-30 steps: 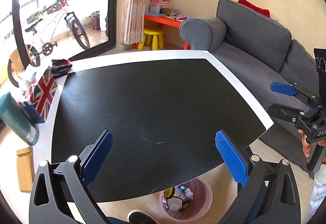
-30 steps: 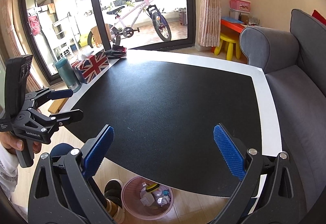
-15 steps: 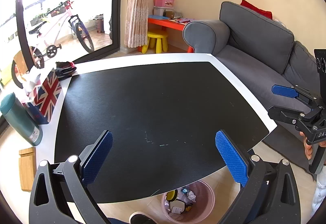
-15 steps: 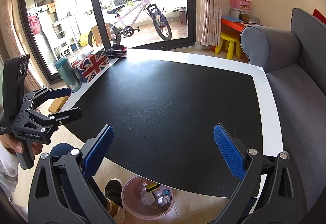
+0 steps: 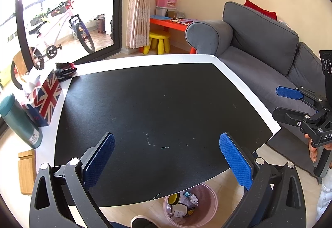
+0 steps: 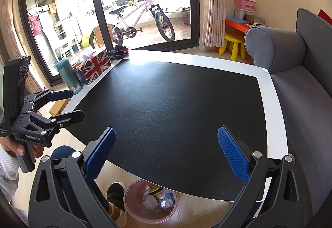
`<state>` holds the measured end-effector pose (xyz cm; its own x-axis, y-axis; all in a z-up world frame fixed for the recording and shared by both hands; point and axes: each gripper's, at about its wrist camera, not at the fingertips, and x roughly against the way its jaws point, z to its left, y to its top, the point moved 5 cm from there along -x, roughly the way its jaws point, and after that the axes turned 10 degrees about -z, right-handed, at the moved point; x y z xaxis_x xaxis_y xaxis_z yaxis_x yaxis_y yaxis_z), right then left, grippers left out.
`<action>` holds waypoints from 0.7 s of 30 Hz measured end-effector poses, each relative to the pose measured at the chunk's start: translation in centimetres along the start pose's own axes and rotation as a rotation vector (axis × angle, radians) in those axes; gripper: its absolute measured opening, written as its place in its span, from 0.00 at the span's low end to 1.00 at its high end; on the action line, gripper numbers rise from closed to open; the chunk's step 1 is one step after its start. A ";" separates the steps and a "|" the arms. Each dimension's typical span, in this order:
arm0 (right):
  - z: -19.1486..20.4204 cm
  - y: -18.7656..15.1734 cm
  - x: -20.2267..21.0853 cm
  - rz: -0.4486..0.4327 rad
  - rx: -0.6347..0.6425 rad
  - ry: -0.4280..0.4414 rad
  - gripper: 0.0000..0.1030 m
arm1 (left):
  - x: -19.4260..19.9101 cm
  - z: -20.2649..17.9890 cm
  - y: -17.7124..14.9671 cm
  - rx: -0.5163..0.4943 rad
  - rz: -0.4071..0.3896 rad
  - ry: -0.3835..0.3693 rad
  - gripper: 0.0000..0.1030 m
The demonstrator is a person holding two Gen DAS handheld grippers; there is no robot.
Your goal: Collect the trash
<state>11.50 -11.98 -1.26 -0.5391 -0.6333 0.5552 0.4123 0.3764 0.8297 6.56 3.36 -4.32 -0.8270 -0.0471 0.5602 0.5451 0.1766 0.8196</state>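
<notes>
A pink bin (image 5: 204, 210) (image 6: 132, 205) stands on the floor under the table's near edge, with crumpled wrappers and a yellow-black item inside. My left gripper (image 5: 167, 156) is open above the near part of the black mat (image 5: 157, 107), nothing between its blue pads. My right gripper (image 6: 166, 153) is also open over the mat (image 6: 172, 107), holding nothing. Each gripper shows in the other's view: the right one (image 5: 287, 101) off the table's right edge, the left one (image 6: 70, 103) off its left edge. No loose trash shows on the mat.
A Union Jack tissue box (image 5: 44, 99) (image 6: 93, 67), a teal bottle (image 5: 19, 122) (image 6: 69, 75) and a dark cloth bundle (image 5: 65, 68) sit along the table's left rim. A grey sofa (image 5: 263, 41) flanks the right side. A shoe (image 6: 116, 192) stands beside the bin.
The left wrist view has drifted slightly, the table and room shifting a little down and right. Both grippers stay open and empty; the right view barely changed.
</notes>
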 end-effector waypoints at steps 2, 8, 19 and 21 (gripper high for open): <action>0.0 0.0 0.0 0.001 0.000 -0.001 0.94 | 0.0 0.0 0.1 0.001 0.000 0.000 0.94; 0.0 0.0 0.0 0.002 0.000 0.001 0.94 | 0.0 -0.1 0.1 0.002 0.003 -0.003 0.94; 0.0 0.0 0.0 0.002 -0.001 0.001 0.94 | -0.1 -0.2 0.0 0.004 0.005 -0.006 0.94; 0.0 0.0 0.0 0.003 -0.001 0.001 0.94 | -0.1 -0.2 0.0 0.005 0.006 -0.007 0.94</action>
<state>11.47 -11.97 -1.22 -0.5374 -0.6327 0.5576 0.4144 0.3777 0.8280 6.66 3.17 -4.38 -0.8250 -0.0393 0.5638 0.5490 0.1812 0.8159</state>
